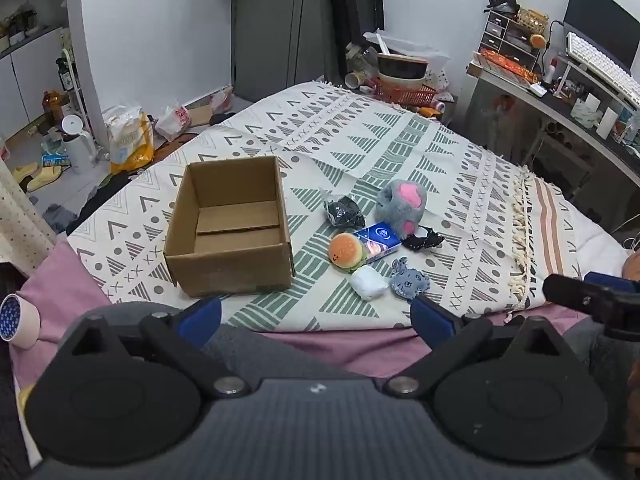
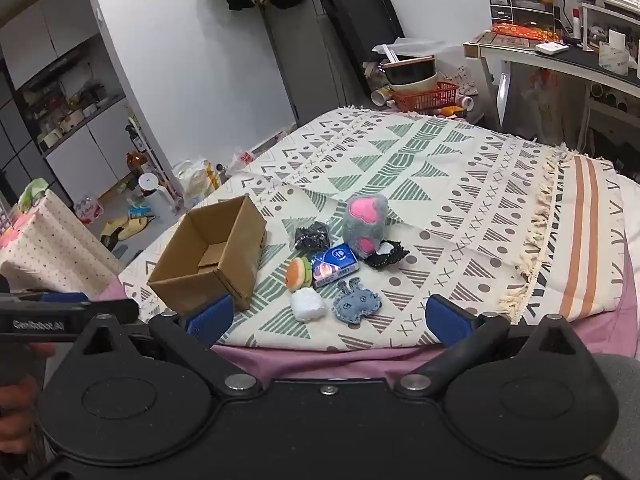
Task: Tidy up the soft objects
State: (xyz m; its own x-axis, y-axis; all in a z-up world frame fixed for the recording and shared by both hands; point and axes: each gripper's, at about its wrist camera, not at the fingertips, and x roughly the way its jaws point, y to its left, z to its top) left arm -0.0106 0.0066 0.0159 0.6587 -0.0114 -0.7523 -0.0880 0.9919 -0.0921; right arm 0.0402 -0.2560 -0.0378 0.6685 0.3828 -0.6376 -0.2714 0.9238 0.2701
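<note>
An empty cardboard box [image 1: 230, 226] [image 2: 208, 258] stands open on the patterned blanket [image 1: 360, 136] [image 2: 440, 168]. Right of it lie a burger plush [image 1: 347, 251] [image 2: 299, 274], a white soft pack [image 1: 369, 282] [image 2: 307, 304], a denim toy [image 1: 409, 280] [image 2: 357, 306], a blue tissue pack [image 1: 378, 241] [image 2: 334, 265], a grey paw plush [image 1: 402, 202] [image 2: 365, 219], a black crinkly bag [image 1: 343, 211] [image 2: 312, 236] and a black fabric piece [image 1: 423, 239] [image 2: 386, 257]. My left gripper [image 1: 316, 316] and right gripper [image 2: 330, 320] hover open at the near edge, holding nothing.
A pink sheet [image 1: 352, 344] covers the bed's near edge. A desk with keyboard [image 1: 600, 64] stands at the right, a red basket [image 1: 404, 94] with bowls beyond the far edge, bags and slippers on the floor at left. The right gripper's body [image 1: 592, 300] shows at the right of the left wrist view.
</note>
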